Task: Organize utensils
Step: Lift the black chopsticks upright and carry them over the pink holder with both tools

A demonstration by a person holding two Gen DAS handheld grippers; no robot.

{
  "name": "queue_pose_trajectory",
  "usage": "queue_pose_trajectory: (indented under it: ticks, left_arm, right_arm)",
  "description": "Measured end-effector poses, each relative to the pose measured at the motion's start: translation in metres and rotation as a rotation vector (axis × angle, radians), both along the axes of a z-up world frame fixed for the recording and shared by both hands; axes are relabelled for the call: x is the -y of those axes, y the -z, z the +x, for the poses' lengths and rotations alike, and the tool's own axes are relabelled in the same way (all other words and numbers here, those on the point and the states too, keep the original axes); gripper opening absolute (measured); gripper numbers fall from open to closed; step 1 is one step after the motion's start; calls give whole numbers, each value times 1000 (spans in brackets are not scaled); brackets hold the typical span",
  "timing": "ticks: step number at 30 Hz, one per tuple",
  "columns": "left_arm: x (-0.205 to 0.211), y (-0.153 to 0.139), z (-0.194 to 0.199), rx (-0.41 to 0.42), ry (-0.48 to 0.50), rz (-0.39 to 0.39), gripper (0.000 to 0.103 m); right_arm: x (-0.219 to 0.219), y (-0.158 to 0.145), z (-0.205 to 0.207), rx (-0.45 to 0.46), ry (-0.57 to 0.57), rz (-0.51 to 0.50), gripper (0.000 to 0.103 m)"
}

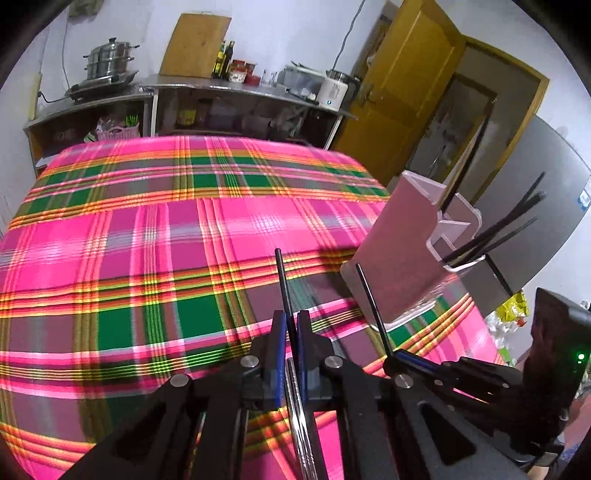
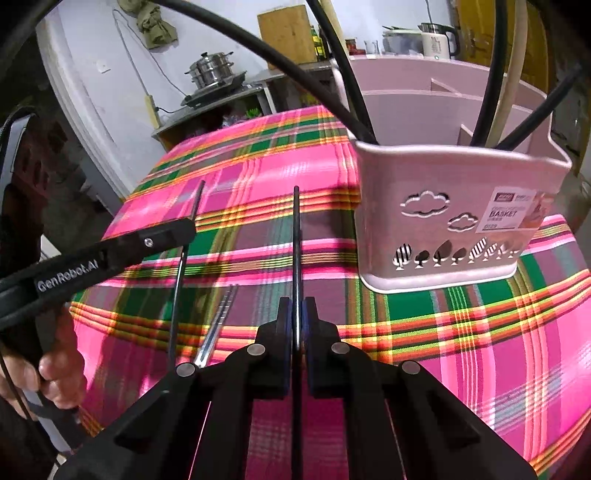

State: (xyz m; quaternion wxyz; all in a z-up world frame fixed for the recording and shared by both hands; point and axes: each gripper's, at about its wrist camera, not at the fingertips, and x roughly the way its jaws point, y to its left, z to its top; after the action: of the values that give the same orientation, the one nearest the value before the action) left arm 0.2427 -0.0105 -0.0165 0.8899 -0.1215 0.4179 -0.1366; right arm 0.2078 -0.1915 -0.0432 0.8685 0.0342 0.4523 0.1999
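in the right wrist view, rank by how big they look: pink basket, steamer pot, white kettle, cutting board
1. pink basket, by far, though nearness inflates it
2. cutting board
3. steamer pot
4. white kettle
The pot and the kettle look close in size.

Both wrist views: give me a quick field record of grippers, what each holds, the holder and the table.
left hand-held gripper: shut on a thin black chopstick
right hand-held gripper: shut on a second thin black chopstick
holder: pink plastic utensil basket, upright, several dark chopsticks already inside
table: pink and green plaid tablecloth
loose item: none seen for certain
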Motion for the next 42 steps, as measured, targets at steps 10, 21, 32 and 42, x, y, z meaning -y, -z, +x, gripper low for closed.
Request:
queue_pose_trajectory:
  ticks: [10,21,32,42]
  left_arm:
    - [-7,-49,-36,83,16,-13,5]
    - [-2,-93,-74,163,45,-16,4]
    - [7,-113,-89,193,64,-24,4]
    - [21,-129,-83,209,105,-35,4]
  right_arm:
    - [3,-41,-25,82,-18,35,6]
    - [13,-80,-55,169,-21,64,6]
    - [21,-101,-76,215,-11,80,6]
    - [35,-113,-76,245,7,83,6]
